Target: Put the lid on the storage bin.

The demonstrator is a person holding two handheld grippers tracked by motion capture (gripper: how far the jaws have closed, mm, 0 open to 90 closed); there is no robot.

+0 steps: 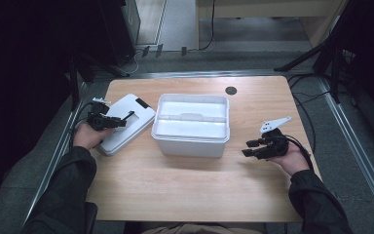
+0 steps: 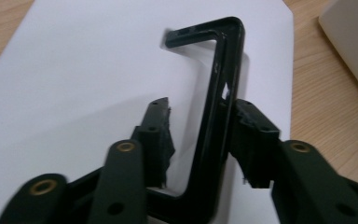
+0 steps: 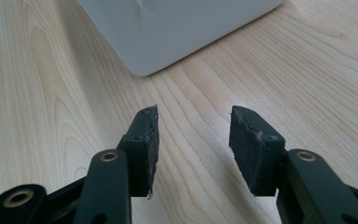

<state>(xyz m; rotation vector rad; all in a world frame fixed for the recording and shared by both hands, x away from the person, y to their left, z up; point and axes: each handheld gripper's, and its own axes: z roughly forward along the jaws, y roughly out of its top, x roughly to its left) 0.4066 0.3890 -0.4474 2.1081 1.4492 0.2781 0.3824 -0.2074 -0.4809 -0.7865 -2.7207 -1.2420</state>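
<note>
An open white storage box stands at the middle of the wooden table. Its white lid lies flat to the left. The lid carries a black folding handle, raised off it. My left gripper reaches over the lid with the handle's bar between its jaws. The right pad touches the bar, while a gap separates the left pad from it. My right gripper hovers low over bare wood to the right of the box, open and holding nothing. The box's corner lies just ahead of that gripper.
A black round cable hole sits at the table's back edge behind the box. A black clip marks the lid's far corner. Cables trail off the table's right side. Bare wood stretches in front of the box.
</note>
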